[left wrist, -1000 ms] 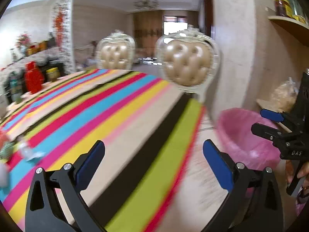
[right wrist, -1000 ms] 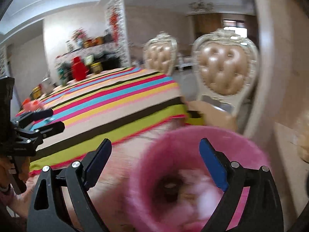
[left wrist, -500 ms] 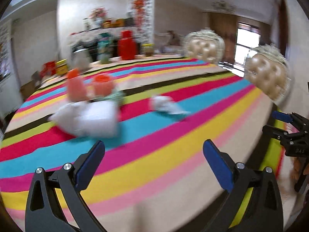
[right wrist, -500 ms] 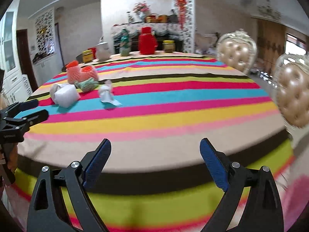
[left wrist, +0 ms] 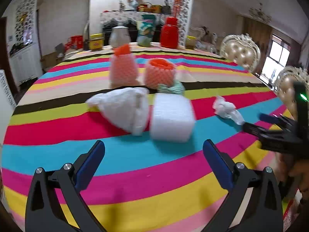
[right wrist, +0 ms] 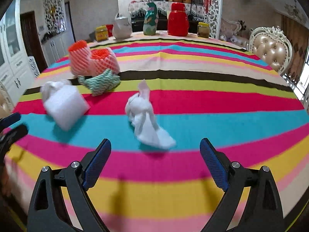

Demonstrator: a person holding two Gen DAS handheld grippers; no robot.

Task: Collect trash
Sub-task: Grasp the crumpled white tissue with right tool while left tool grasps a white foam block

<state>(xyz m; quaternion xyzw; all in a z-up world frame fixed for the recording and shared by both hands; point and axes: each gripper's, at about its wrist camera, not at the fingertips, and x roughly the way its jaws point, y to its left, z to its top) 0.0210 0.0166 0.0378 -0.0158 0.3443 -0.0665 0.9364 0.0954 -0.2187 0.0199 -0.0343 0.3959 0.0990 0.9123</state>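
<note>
Both views ride on hand-held grippers and look forward and downward along their blue-padded fingers across the striped table (left wrist: 135, 177), from above its near edge toward the far edge and the sideboard (right wrist: 164, 5) behind it. The left wrist view sits close before the white foam block (left wrist: 171, 118); the right gripper (left wrist: 256, 123) enters at its right border. The right wrist view sits close before the crumpled tissue (right wrist: 146, 116). Both share the foam block, tissue, orange nets (right wrist: 90, 60) and red flask (left wrist: 170, 32).

white foam block (left wrist: 172, 117): blurred | left tool (right wrist: 11, 127): cut off, left edge
</note>
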